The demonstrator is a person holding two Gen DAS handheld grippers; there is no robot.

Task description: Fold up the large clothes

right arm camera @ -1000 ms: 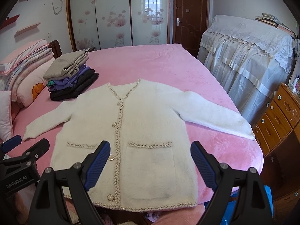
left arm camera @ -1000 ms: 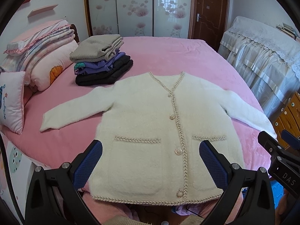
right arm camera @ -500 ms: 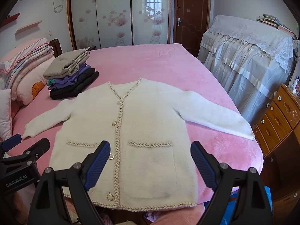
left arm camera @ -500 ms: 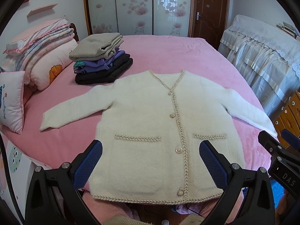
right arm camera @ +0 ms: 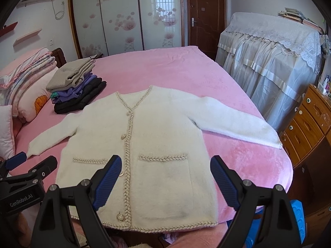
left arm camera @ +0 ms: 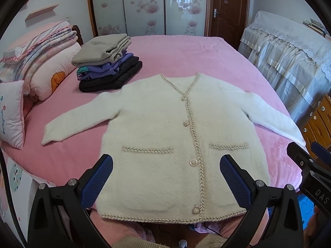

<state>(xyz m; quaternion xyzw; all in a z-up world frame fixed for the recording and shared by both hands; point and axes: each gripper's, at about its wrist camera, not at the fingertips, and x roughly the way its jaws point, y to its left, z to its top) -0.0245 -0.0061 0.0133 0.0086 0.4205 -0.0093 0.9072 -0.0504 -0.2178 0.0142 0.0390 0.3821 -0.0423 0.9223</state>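
A cream fuzzy cardigan [left arm camera: 161,128] [right arm camera: 157,136] lies flat and face up on the pink bed [left arm camera: 186,57] [right arm camera: 165,66], buttoned, both sleeves spread out to the sides, hem toward me. My left gripper [left arm camera: 166,175] hovers open over the lower hem area with nothing between its blue pads. My right gripper [right arm camera: 165,177] is open too, held above the right pocket and hem. Each gripper shows at the edge of the other's view: the right gripper [left arm camera: 308,165] and the left gripper [right arm camera: 26,169].
A stack of folded clothes [left arm camera: 107,64] [right arm camera: 76,86] sits at the bed's back left, beside pillows and folded bedding [left arm camera: 37,62]. A lace-covered piece of furniture [right arm camera: 273,47] and a wooden drawer chest [right arm camera: 310,124] stand right of the bed. Wardrobe doors [left arm camera: 144,6] lie behind.
Almost nothing: both views shift very slightly, the cardigan lies unmoved, and both grippers stay open.
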